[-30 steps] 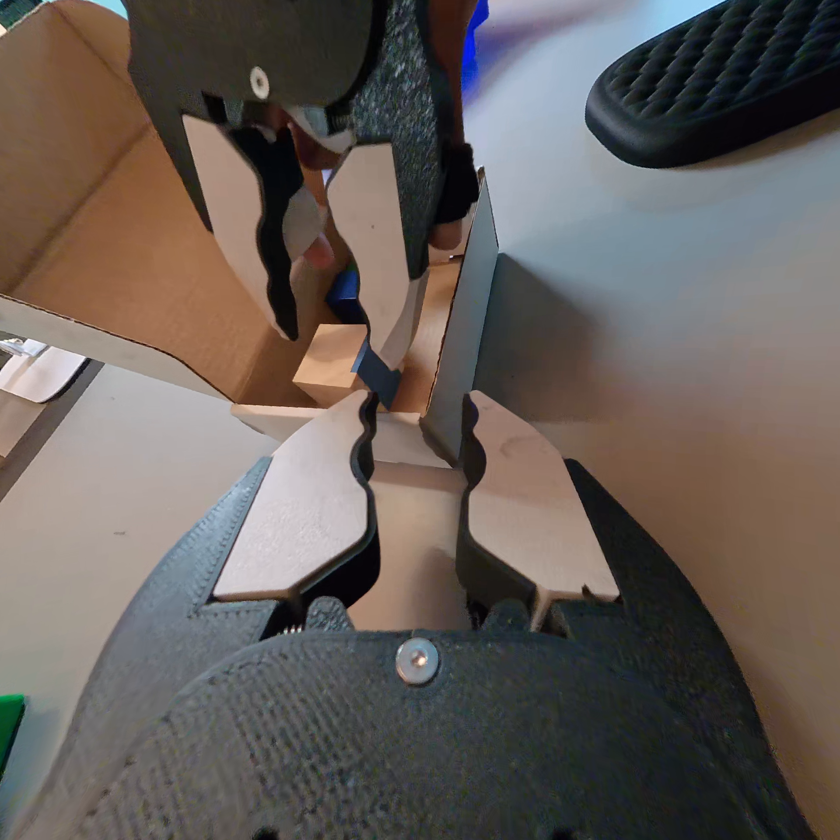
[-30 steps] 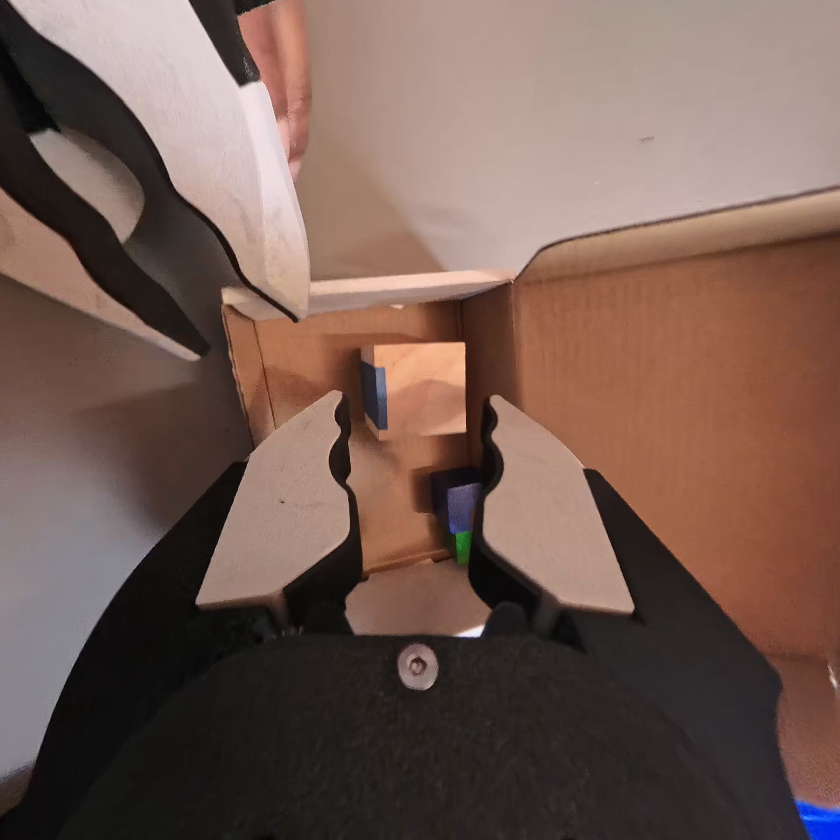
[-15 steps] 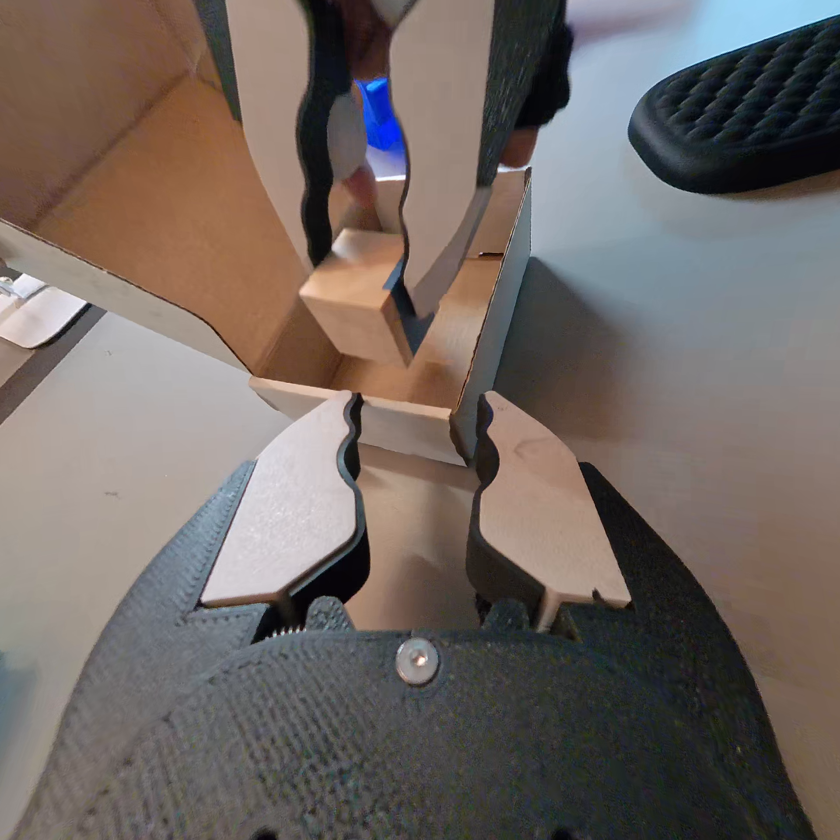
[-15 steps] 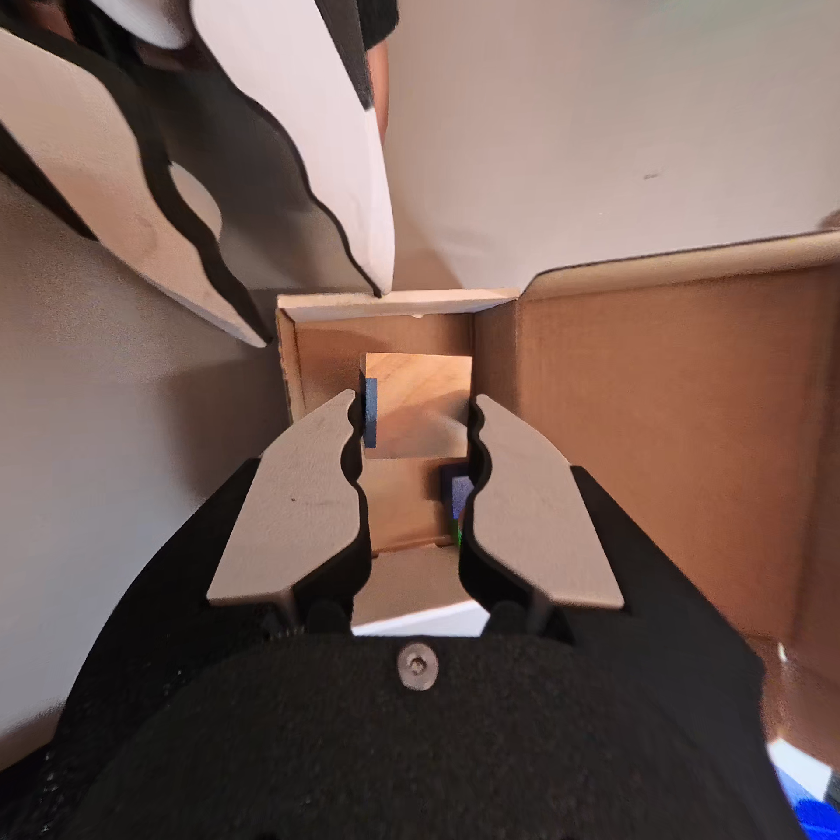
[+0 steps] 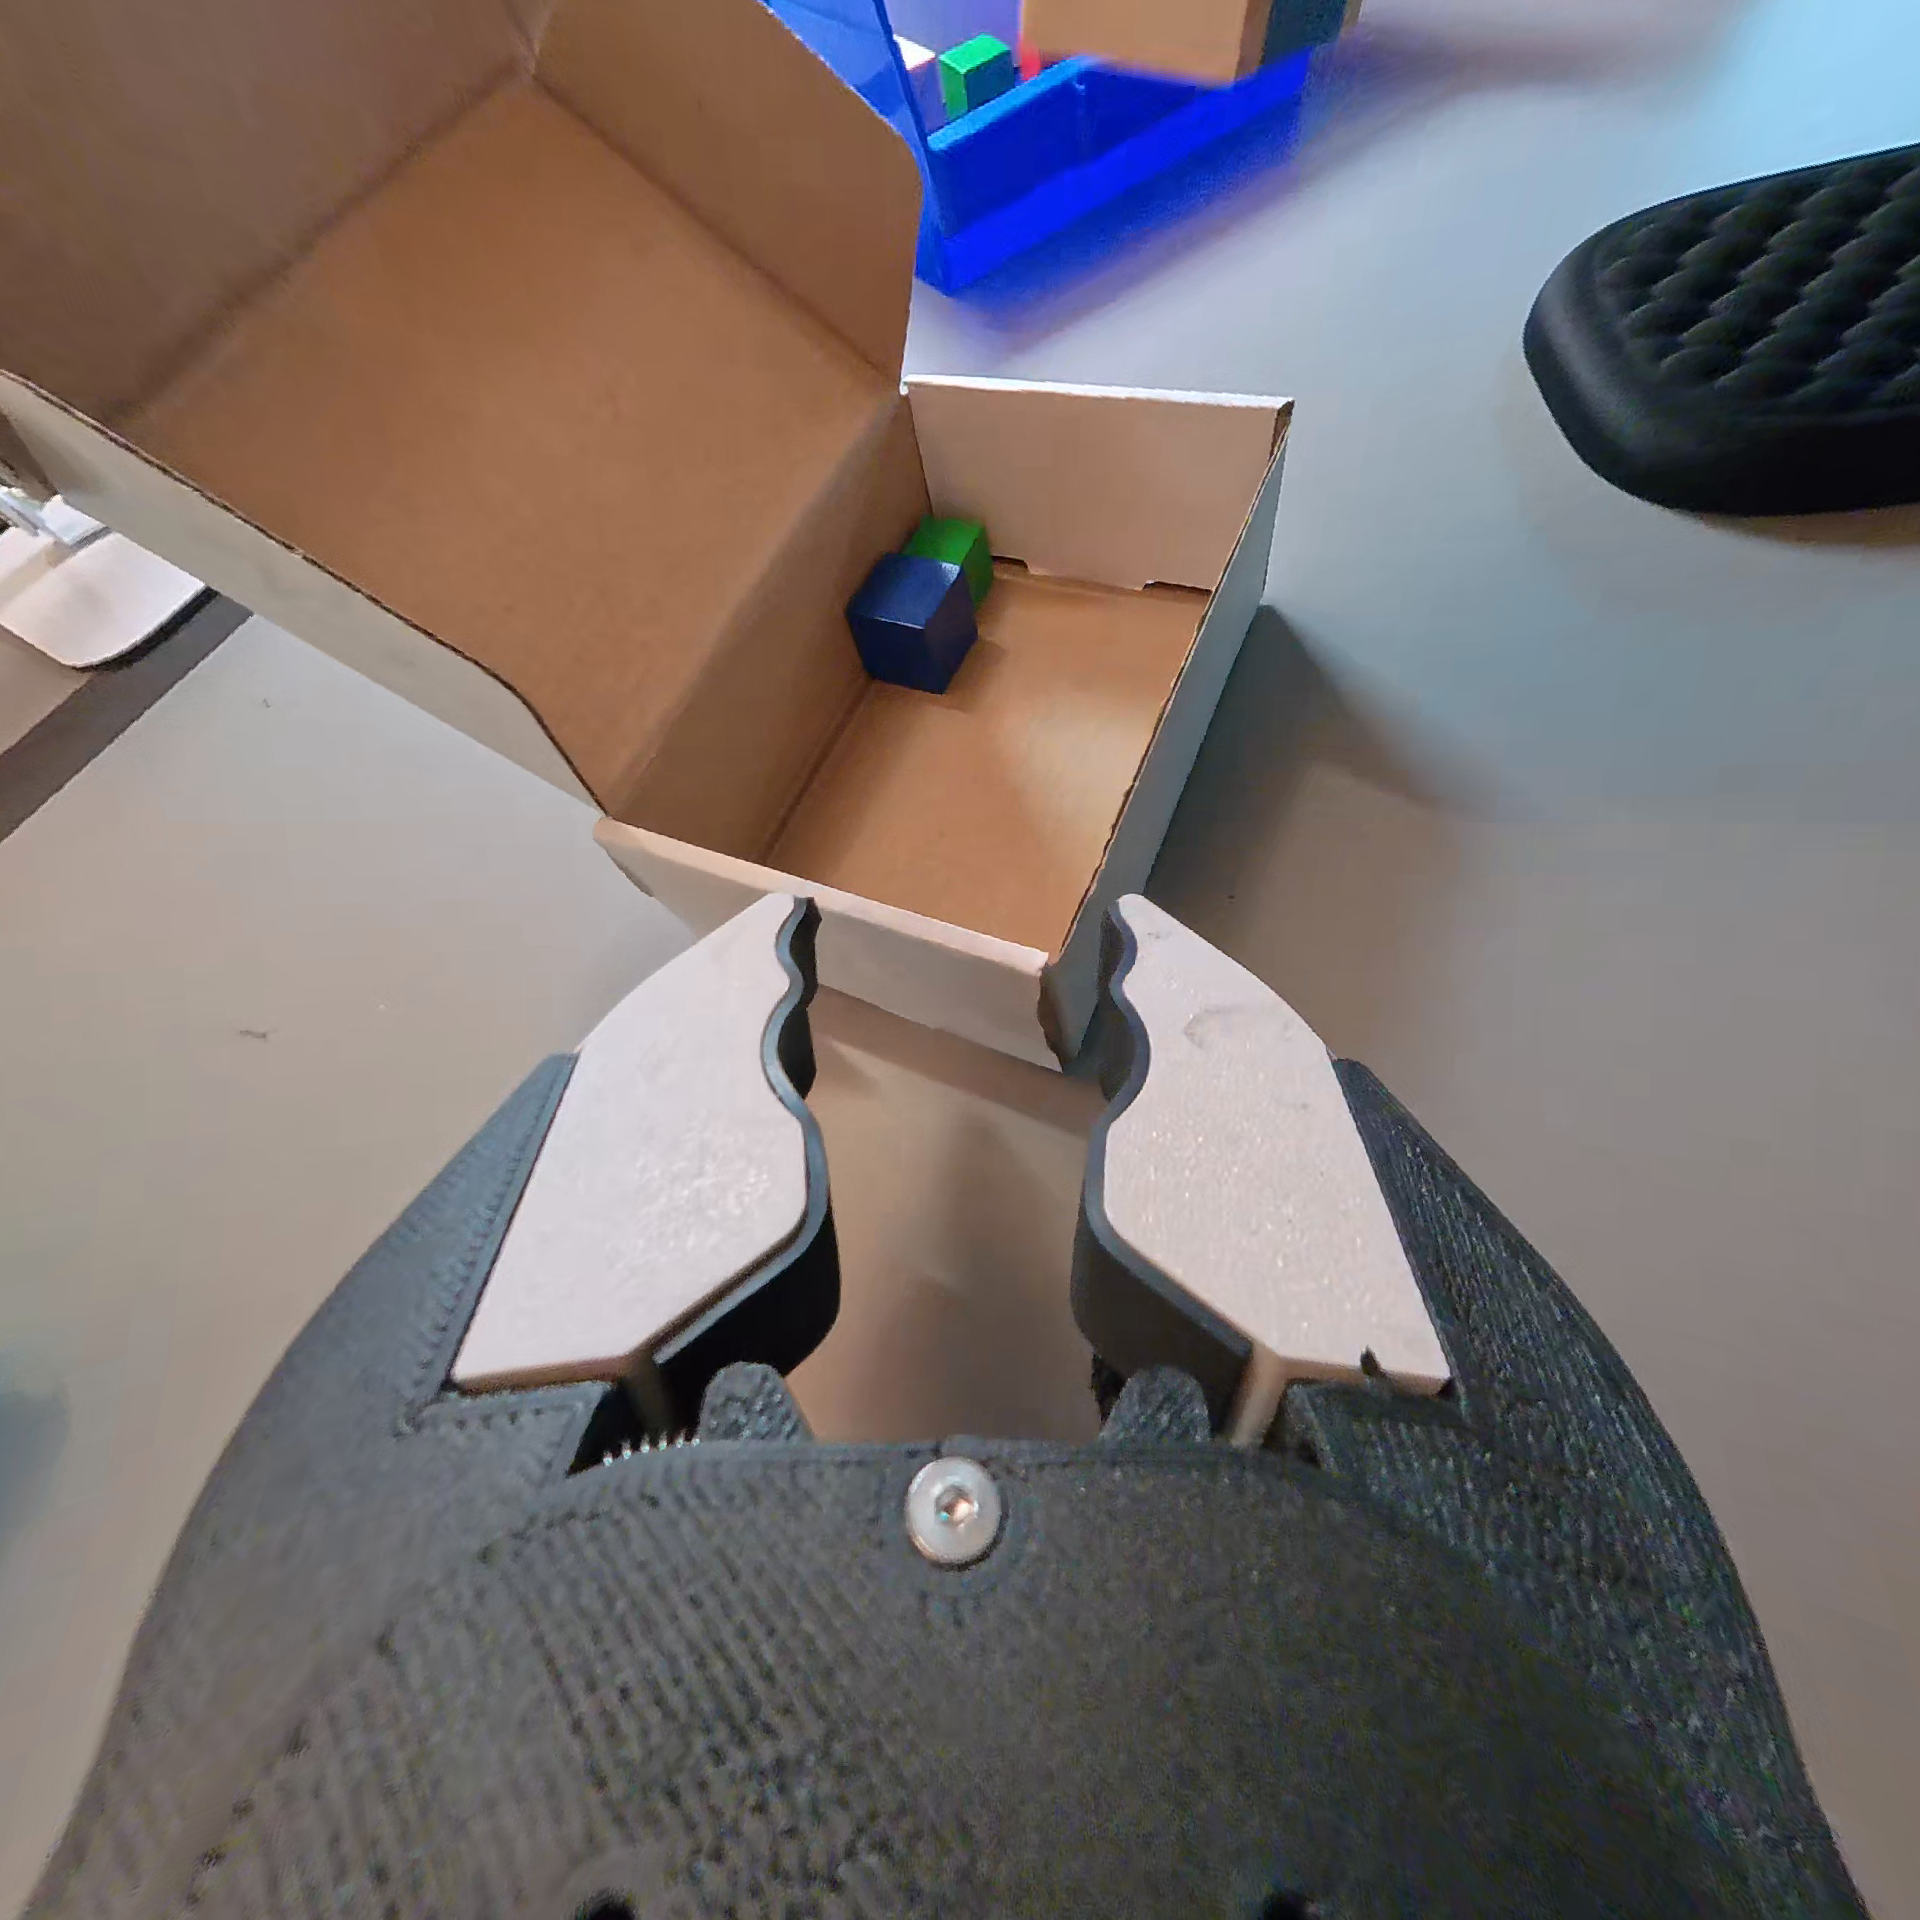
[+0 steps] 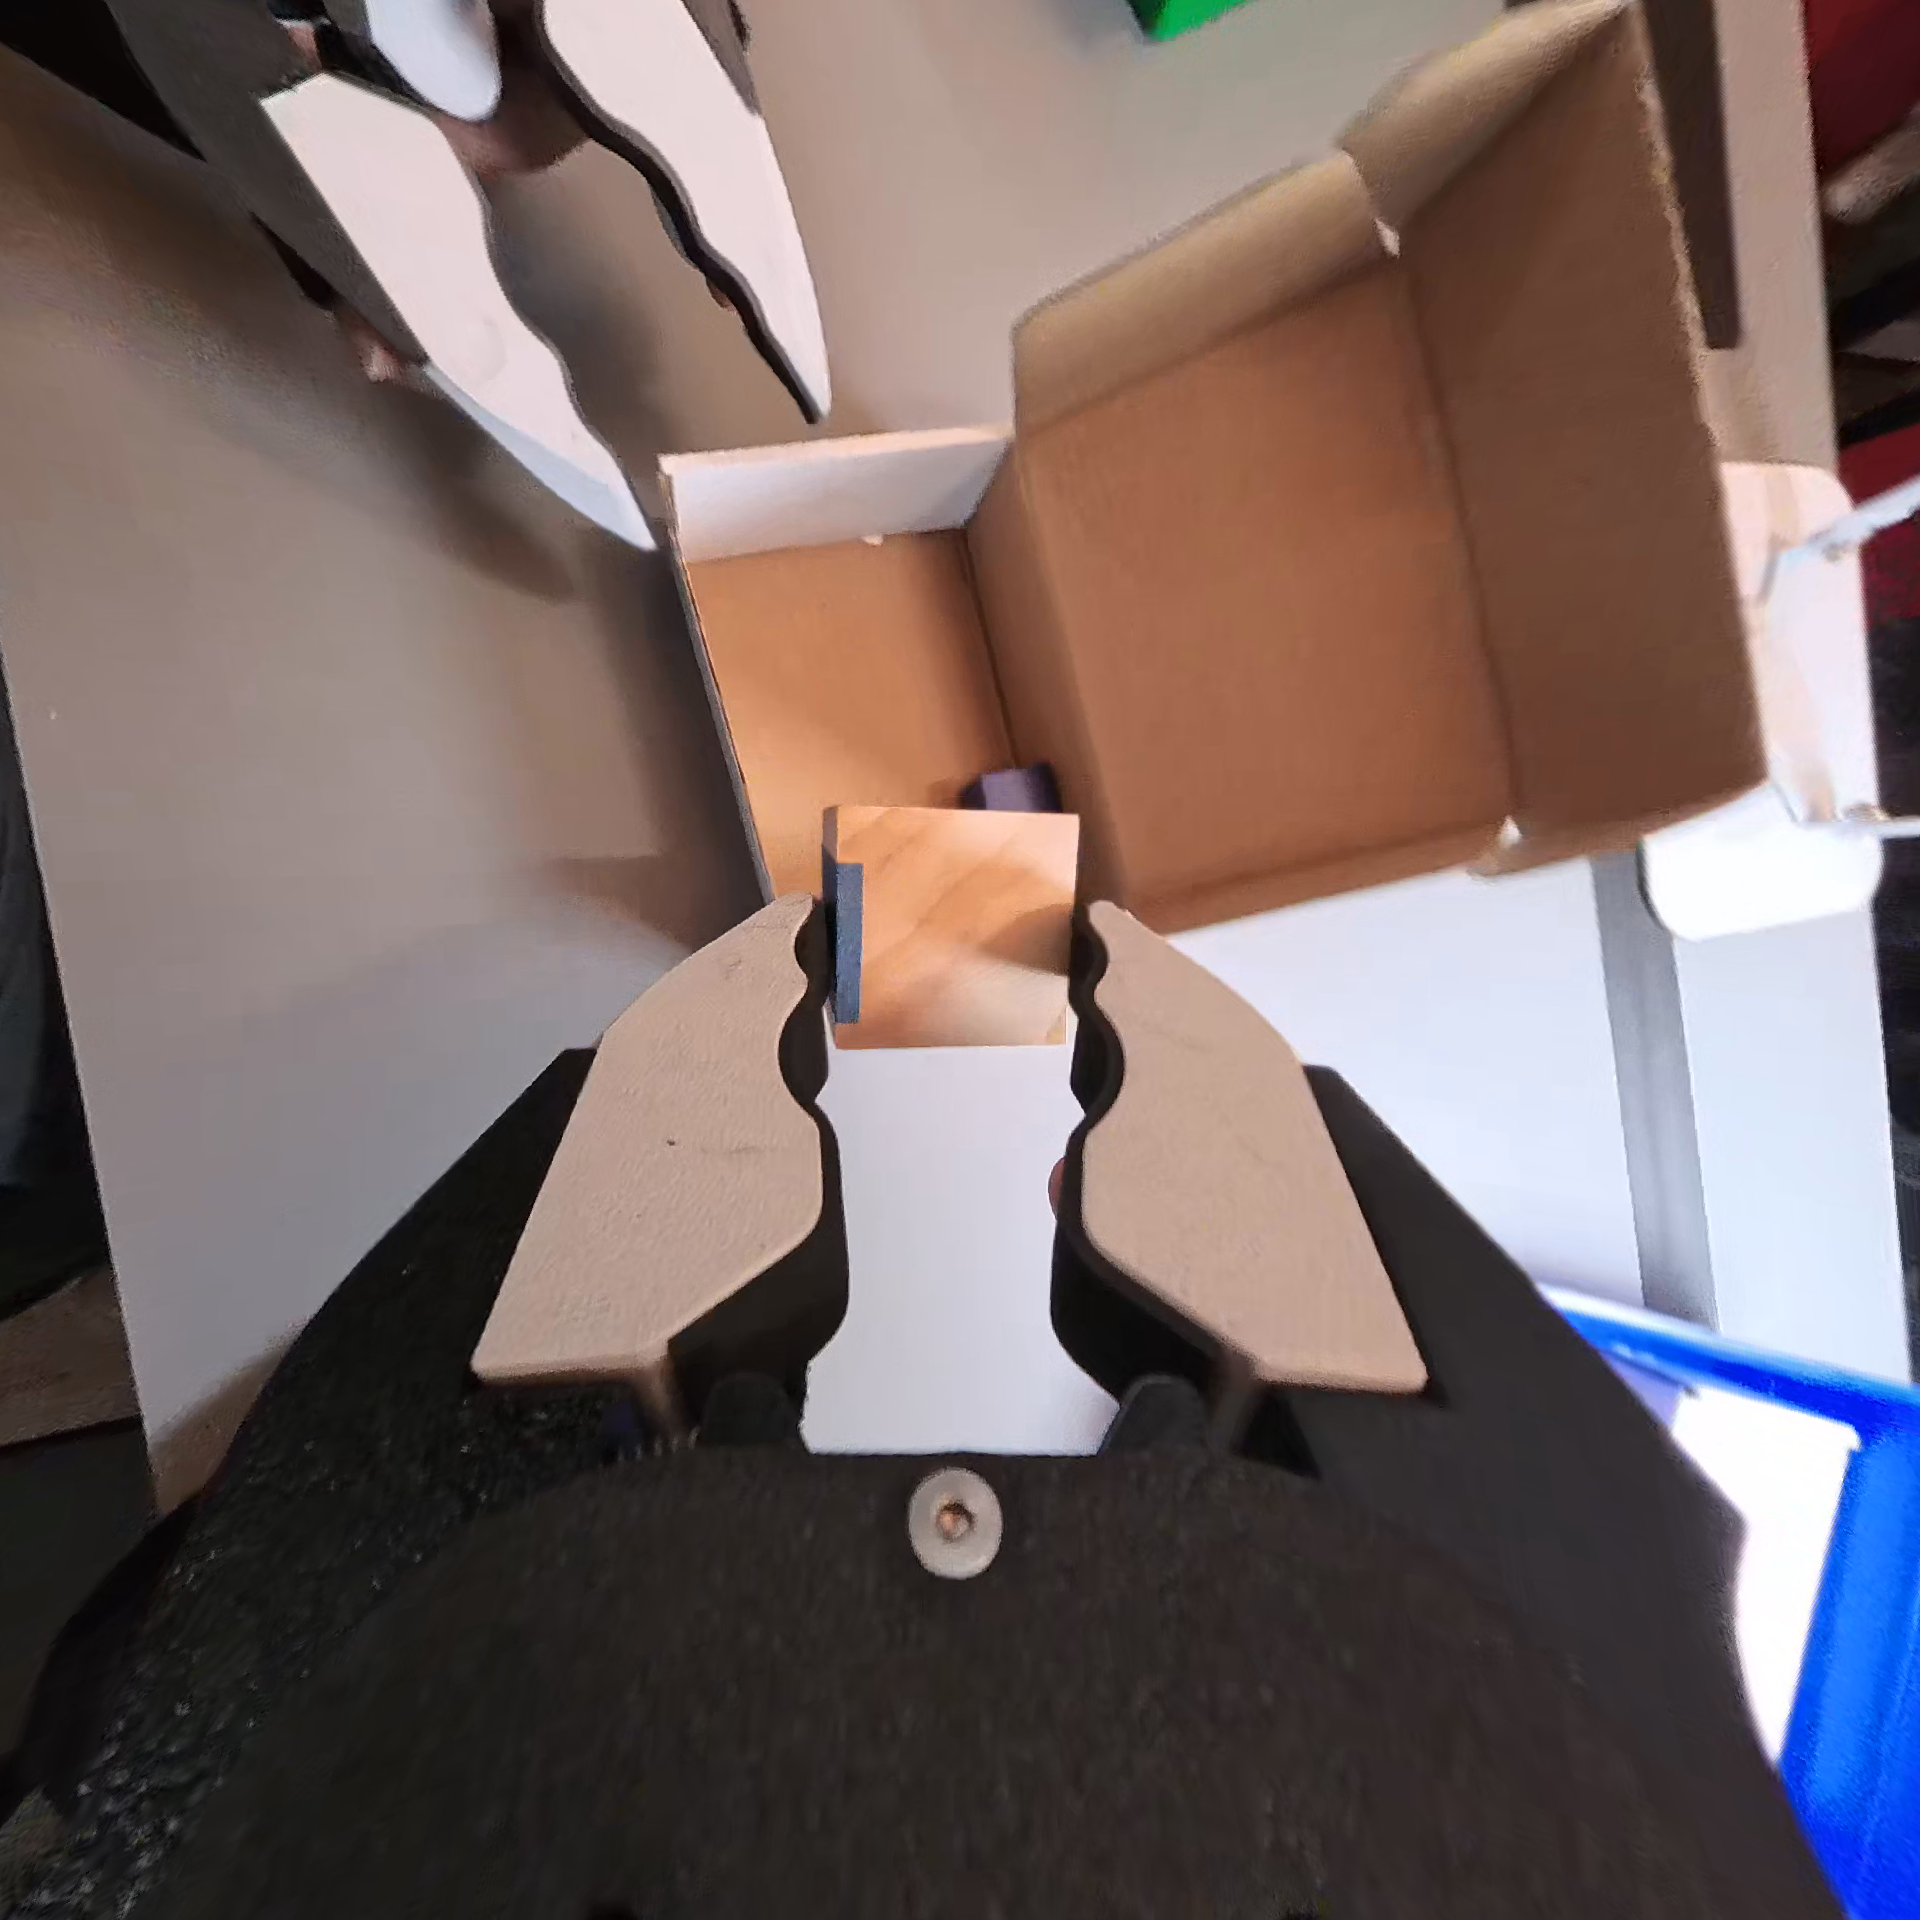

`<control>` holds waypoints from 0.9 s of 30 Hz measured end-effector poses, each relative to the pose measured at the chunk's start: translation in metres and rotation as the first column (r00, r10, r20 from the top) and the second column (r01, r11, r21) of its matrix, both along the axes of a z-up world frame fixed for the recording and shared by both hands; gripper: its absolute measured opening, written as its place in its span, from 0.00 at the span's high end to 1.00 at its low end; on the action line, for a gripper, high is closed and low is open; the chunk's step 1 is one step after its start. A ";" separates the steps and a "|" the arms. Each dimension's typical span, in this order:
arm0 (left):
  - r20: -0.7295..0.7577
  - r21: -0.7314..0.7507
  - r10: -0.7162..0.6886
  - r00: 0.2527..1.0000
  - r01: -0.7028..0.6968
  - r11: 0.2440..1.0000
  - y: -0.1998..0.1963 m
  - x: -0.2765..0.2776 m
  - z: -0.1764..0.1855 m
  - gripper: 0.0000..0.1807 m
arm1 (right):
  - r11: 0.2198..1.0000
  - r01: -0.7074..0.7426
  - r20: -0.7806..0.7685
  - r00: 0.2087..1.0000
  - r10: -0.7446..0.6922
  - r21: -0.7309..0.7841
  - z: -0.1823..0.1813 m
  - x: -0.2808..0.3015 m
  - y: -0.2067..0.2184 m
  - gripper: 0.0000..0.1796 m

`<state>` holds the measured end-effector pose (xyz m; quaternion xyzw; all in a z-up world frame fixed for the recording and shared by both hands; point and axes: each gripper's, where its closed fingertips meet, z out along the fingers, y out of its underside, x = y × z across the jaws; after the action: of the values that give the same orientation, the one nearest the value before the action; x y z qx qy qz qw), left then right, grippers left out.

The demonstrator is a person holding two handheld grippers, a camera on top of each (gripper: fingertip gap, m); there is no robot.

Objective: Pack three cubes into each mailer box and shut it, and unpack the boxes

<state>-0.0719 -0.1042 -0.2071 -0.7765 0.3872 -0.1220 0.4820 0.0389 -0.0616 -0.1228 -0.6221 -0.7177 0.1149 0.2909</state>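
The open mailer box (image 5: 1184, 717) sits on the grey table with its lid standing up to the left. A dark blue cube (image 5: 914, 636) and a green cube (image 5: 951, 549) lie in its far left corner. My left gripper (image 5: 956, 925) is open and empty, with its fingertips at the box's near wall. My right gripper (image 6: 945, 925) is shut on a wooden cube with a blue side (image 6: 966, 935) and holds it above the box (image 6: 831, 665). The wooden cube shows blurred at the top of the left wrist view (image 5: 1132, 36). The left gripper also shows in the right wrist view (image 6: 623, 208).
A blue tray (image 5: 1101, 156) with a green cube (image 5: 975, 68) stands beyond the box; its corner shows in the right wrist view (image 6: 1860, 1558). A black textured pad (image 5: 1745, 332) lies at the right. A white object (image 5: 94, 603) sits at the table's left edge. The tips of one gripper are about 15 cm away from the tips of the other.
My right gripper shut on the wooden cube and lifted it out of the box, toward the blue tray. My left gripper opened wider and now stands at the box's near wall.
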 end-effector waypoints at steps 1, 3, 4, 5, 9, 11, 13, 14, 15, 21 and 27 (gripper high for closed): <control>0.002 -0.001 0.007 1.000 -0.007 1.000 0.001 -0.001 0.000 0.71 | 1.000 0.021 -0.003 1.000 -0.021 0.012 0.004 0.009 0.005 0.76; 0.005 -0.001 0.018 1.000 -0.018 1.000 0.002 -0.002 0.001 0.71 | 0.997 0.064 -0.005 0.998 -0.064 0.047 0.010 0.029 0.019 0.76; 0.006 0.003 0.022 1.000 -0.022 1.000 0.002 -0.003 0.002 0.71 | 0.995 0.087 -0.002 0.996 -0.087 0.056 0.011 0.039 0.027 0.76; 0.009 0.007 0.026 1.000 -0.026 1.000 0.003 -0.004 0.003 0.70 | 0.992 0.115 0.009 0.993 -0.116 0.061 0.011 0.051 0.036 0.76; 0.026 0.013 0.041 0.999 -0.041 0.999 0.004 -0.006 0.007 0.69 | 0.964 0.246 0.060 0.966 -0.253 0.099 0.007 0.104 0.085 0.76; 0.030 0.015 0.045 0.999 -0.045 0.999 0.003 -0.006 0.008 0.69 | 0.942 0.314 0.091 0.941 -0.325 0.117 0.002 0.131 0.111 0.76; 0.034 0.014 0.045 0.998 -0.046 0.999 0.003 -0.005 0.008 0.69 | 0.920 0.372 0.122 0.915 -0.386 0.124 -0.007 0.156 0.136 0.75; 0.036 0.015 0.046 0.998 -0.047 0.999 0.003 -0.005 0.008 0.69 | 0.908 0.400 0.129 0.901 -0.415 0.123 -0.012 0.166 0.149 0.75; 0.036 0.016 0.047 0.998 -0.048 0.999 0.003 -0.005 0.008 0.69 | 0.896 0.428 0.139 0.886 -0.442 0.118 -0.019 0.176 0.161 0.75; 0.035 0.012 0.051 0.998 -0.052 0.999 0.005 -0.007 0.004 0.69 | 0.869 0.494 0.142 0.860 -0.491 0.013 -0.058 0.184 0.210 0.75; 0.047 -0.004 0.064 0.997 -0.064 0.998 0.007 -0.012 0.003 0.70 | 0.873 0.483 0.169 0.868 -0.467 -0.066 -0.090 0.162 0.231 0.75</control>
<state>-0.0841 -0.0974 -0.2044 -0.7860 0.3505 -0.1255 0.4935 0.2010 0.1690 -0.2131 -0.8009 -0.5549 0.0312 0.2229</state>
